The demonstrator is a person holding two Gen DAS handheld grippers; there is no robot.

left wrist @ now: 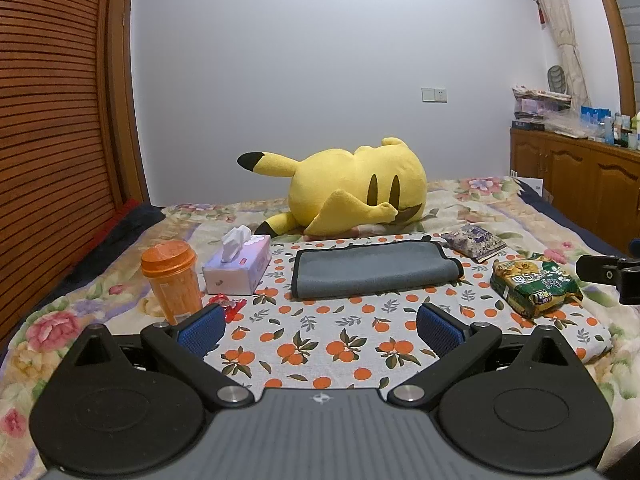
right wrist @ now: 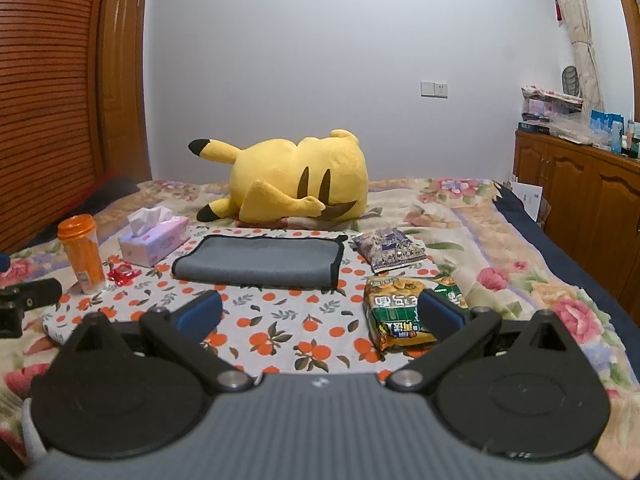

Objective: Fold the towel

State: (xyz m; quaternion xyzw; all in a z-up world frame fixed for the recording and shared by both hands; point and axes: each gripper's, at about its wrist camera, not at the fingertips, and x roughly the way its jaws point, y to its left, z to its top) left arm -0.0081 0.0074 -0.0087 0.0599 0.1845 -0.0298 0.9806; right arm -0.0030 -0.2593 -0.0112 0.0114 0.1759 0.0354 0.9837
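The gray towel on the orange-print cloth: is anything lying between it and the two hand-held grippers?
Nothing visible does. Only bare orange-print cloth lies between the gray towel and the open left hand-held gripper. For the right hand-held gripper, also open, the green snack bag sits off to the right, beside the path.

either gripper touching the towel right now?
No: the gray towel lies folded on the orange-print cloth, both open grippers short of it.

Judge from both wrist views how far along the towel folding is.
Done: the grey towel already lies folded into a long strip on the orange-print cloth. In hand: nothing; the left gripper and right gripper are open, short of it. Left: perhaps another fold across its length, if a smaller bundle is wanted.
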